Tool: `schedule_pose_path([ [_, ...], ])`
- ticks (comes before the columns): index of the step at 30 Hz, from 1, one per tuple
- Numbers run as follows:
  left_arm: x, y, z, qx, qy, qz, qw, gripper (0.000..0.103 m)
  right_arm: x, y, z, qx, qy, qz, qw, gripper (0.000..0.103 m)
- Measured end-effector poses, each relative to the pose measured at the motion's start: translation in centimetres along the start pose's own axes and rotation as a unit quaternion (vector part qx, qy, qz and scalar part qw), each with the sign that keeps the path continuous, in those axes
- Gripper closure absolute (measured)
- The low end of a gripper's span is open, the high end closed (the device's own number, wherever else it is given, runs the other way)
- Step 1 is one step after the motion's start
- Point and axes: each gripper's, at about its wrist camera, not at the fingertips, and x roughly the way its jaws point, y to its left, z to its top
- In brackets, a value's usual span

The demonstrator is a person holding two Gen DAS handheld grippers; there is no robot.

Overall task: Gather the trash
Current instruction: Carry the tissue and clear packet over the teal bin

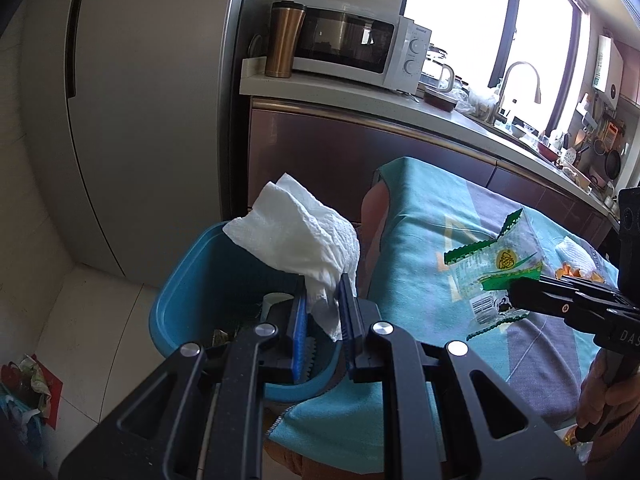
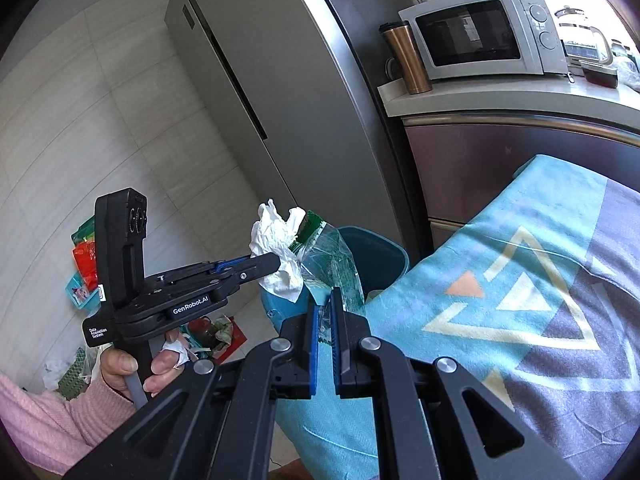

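A white microwave (image 1: 360, 46) sits on a pale countertop (image 1: 360, 98), with a copper travel mug (image 1: 282, 40) just beside it on its left and a glass kettle (image 1: 438, 68) on its right. A tall grey fridge (image 1: 152, 100) stands next to the counter. Further along are a curved tap (image 1: 516, 84) and hanging kitchen utensils (image 1: 604, 148). A teal patterned cloth (image 2: 520, 300) covers the table.

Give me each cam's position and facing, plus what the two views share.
Left wrist: on the left gripper, facing the blue bin with a white tissue in its fingers; right gripper and hand visible.
Right wrist: on the right gripper, holding a green wrapper, facing the bin; left gripper and hand visible.
Shared: bin, tissue, wrapper, microwave.
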Motion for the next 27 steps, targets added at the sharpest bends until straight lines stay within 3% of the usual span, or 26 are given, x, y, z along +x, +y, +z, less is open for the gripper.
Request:
schedule_pose_path([
  [27, 3.7, 2.8, -0.2, -0.02, 0.025, 0.038, 0.9988, 0.087, 7.2, 0.8, 2.2, 0.016, 0.052, 0.039, 0.998, 0.098],
])
